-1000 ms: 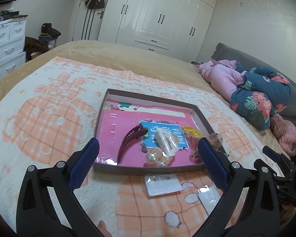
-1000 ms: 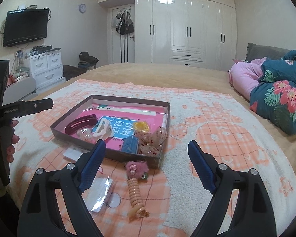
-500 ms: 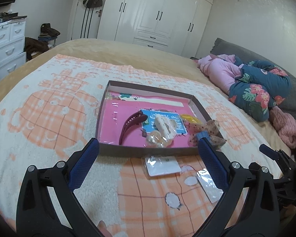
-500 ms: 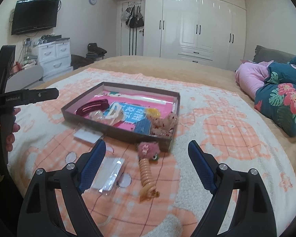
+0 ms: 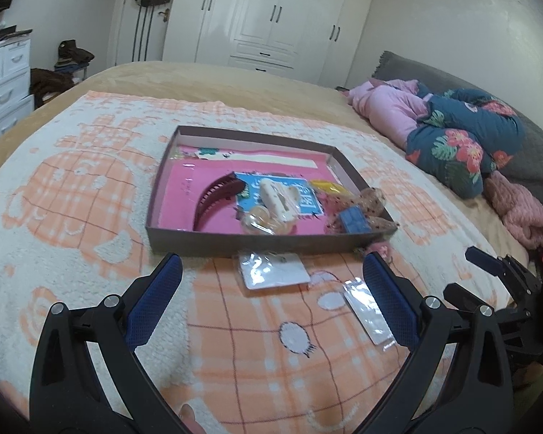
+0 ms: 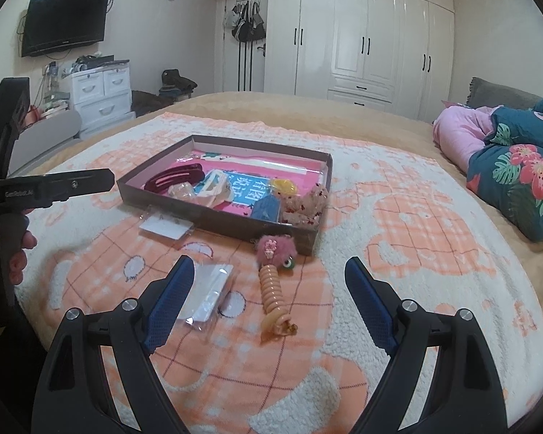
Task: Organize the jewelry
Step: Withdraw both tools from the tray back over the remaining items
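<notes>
Roughly halfway, by the look of it: the shallow brown cardboard tray with a pink lining [image 6: 309, 233] already holds a dark red hair claw [image 6: 173, 180], a cream plastic clip [image 5: 277, 199], a clear amber clip [image 5: 262, 221], a yellow piece [image 6: 284, 185], a small blue rectangular clip [image 6: 266, 209] and a speckled fabric scrunchie [image 6: 307, 202].

Three or four things still lie loose on the peach-and-white checked blanket [image 6: 398, 224]. Straight ahead between the fingers of the right gripper [image 6: 268, 303], whose jaws stand wide apart and hold nothing, lies a peach spiral hair tie with a pink fluffy pompom [image 6: 273, 278], its pompom end touching or just short of the tray's near wall. Just inside that gripper's left fingertip sits a clear plastic sleeve [image 6: 208, 293].

The left gripper [image 5: 271, 289] is likewise spread wide and empty. A white card in a clear bag [image 5: 273, 271] lies between its fingertips, just short of the tray, and the same clear sleeve shows just inside its right finger.

Judging by this, those loose pieces remain to be put in the tray.
</notes>
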Available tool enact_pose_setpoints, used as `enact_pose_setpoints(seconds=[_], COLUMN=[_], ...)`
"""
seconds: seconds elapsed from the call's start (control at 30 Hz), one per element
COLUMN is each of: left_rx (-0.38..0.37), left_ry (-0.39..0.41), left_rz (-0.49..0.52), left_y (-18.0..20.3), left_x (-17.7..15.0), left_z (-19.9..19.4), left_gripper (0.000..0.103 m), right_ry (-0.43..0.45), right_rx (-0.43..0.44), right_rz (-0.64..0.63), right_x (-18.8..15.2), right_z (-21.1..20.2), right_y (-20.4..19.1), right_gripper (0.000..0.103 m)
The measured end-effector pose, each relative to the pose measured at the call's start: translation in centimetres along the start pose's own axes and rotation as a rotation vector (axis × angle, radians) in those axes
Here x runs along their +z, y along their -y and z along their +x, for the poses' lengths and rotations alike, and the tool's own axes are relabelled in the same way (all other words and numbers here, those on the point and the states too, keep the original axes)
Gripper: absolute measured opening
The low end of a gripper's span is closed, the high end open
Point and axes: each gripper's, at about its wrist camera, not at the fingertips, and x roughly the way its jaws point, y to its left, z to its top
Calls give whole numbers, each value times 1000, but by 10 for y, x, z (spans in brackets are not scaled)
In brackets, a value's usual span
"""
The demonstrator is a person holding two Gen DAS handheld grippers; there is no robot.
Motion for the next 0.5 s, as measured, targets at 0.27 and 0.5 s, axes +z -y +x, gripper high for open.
enact_pose_setpoints(seconds=[0.27,0.5], left_rx=[-26,-48], left_ry=[-33,-68], left_rz=[38,77], left_y=[15,30], left_x=[-10,-18], left_z=[6,14], left_gripper=[91,91], right_ry=[-53,-107], right_rx=[-18,-18], right_rz=[47,103], right_x=[-9,-17], right_z=[5,16], right_y=[13,26], right_gripper=[83,81])
